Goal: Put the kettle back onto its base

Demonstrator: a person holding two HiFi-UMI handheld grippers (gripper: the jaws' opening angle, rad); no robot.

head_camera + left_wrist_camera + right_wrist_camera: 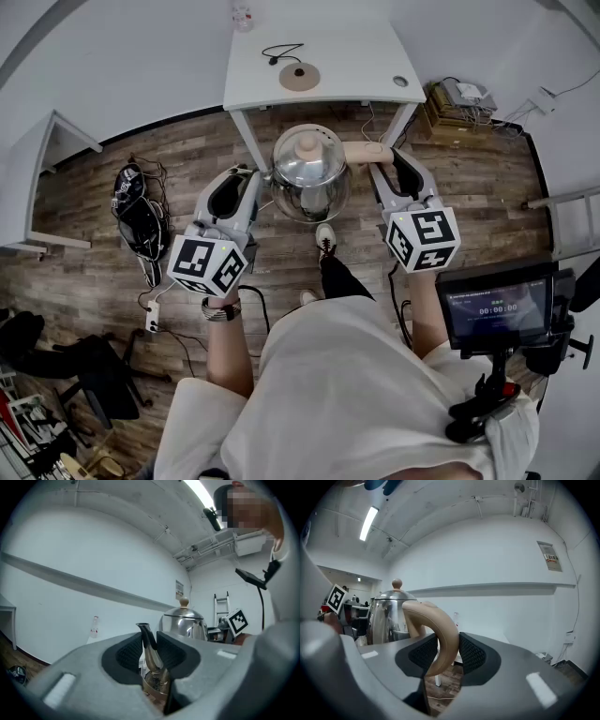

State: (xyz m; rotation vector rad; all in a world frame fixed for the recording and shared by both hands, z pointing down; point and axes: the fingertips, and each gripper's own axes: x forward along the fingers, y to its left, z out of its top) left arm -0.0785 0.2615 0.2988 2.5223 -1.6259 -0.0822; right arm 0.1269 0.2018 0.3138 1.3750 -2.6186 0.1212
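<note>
A shiny steel kettle (309, 173) with a tan knob and tan handle hangs in the air over the wooden floor, just in front of the white table (366, 52). My left gripper (255, 178) is shut on its thin spout (149, 644), which stands between the ribbed pads. My right gripper (380, 155) is shut on the curved tan handle (440, 639). Both grippers point roughly level. The round tan base (299, 77) lies on the table beyond the kettle, with its black cord beside it.
A small bottle (242, 14) stands at the table's far edge. On the floor lie a black bag and shoes (141, 220), a power strip and a black chair (84, 375). A screen on a stand (497, 309) is at the right, a ladder (562, 216) behind it.
</note>
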